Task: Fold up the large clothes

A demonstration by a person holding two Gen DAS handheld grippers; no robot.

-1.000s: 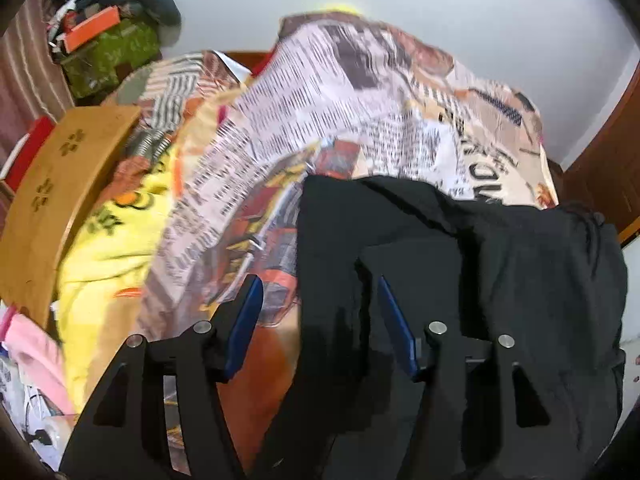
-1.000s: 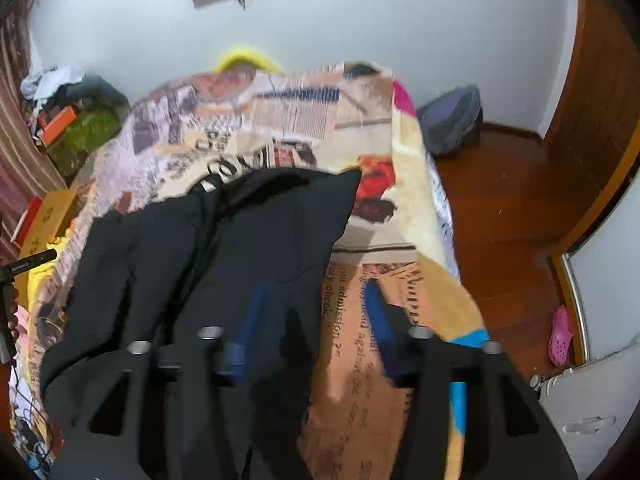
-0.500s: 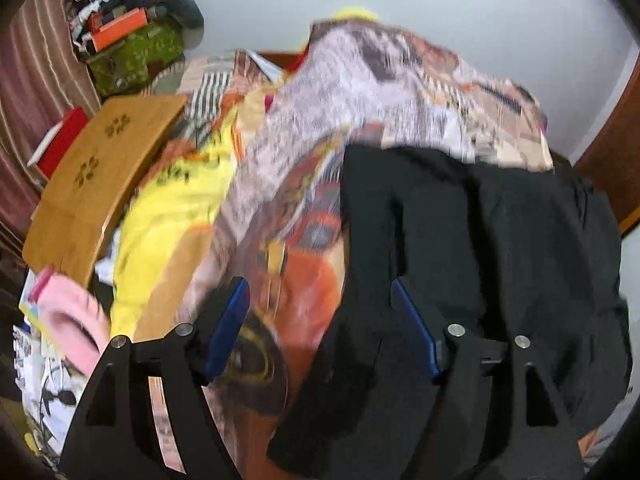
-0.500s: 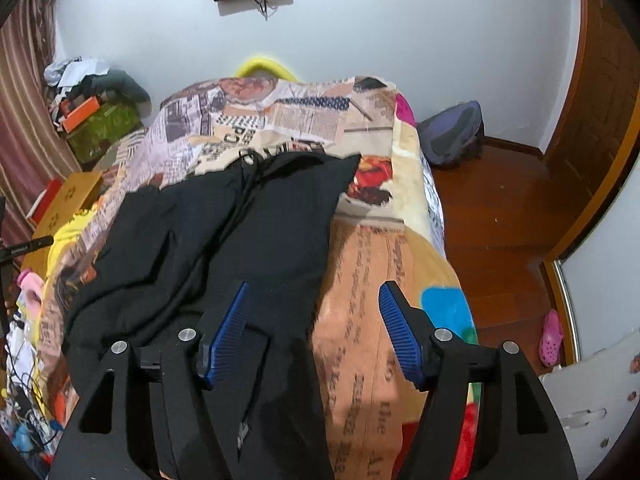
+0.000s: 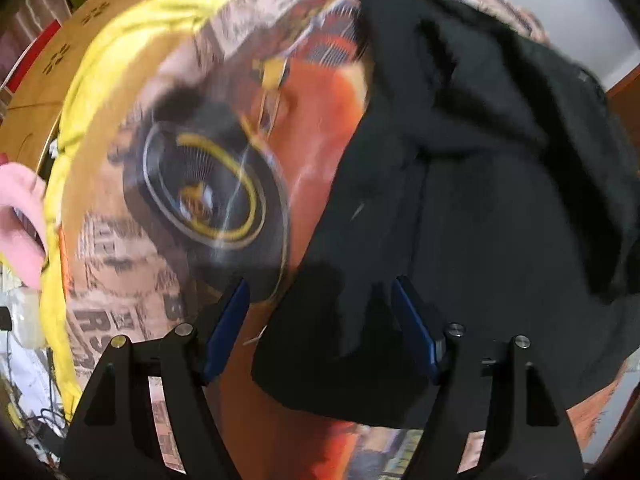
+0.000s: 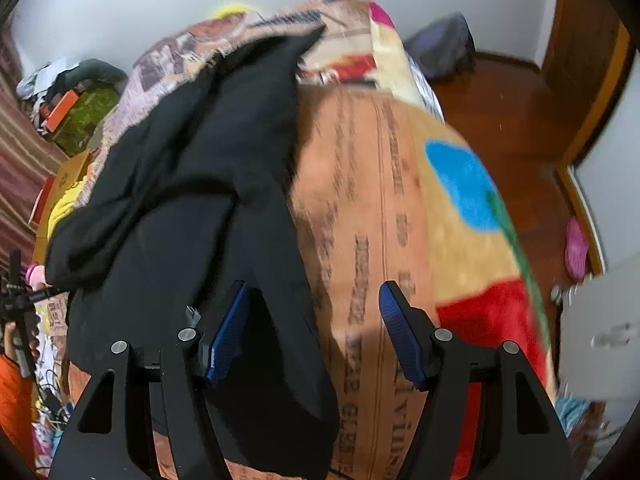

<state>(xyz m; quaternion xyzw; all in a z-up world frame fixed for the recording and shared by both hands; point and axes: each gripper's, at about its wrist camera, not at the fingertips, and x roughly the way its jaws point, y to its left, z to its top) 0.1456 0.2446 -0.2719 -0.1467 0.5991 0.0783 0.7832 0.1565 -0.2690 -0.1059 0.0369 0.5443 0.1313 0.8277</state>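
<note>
A large black garment (image 5: 480, 200) lies crumpled on a bed covered by a patterned blanket (image 5: 208, 184). My left gripper (image 5: 318, 284) hovers close over the garment's near left corner, pointing steeply down. Its blue pads (image 5: 226, 332) are apart and grip nothing, though black cloth lies under the gap. In the right wrist view the same garment (image 6: 192, 184) runs up the bed's left side. My right gripper (image 6: 314, 285) is open over its right edge. Cloth sits under the left pad (image 6: 226, 336), and bare blanket (image 6: 380, 200) under the right one.
Left of the bed are a wooden board (image 5: 40, 80), a yellow cloth (image 5: 80, 112) and a pink item (image 5: 20, 216). To the right, wooden floor (image 6: 520, 100) holds a dark bag (image 6: 440, 48) and a pink slipper (image 6: 576, 248). A white cabinet (image 6: 600, 320) stands near.
Both grippers have sunk toward the bed and tipped downward, so the garment and blanket now fill the views. Both pairs of jaws stand a little wider than a second ago.
</note>
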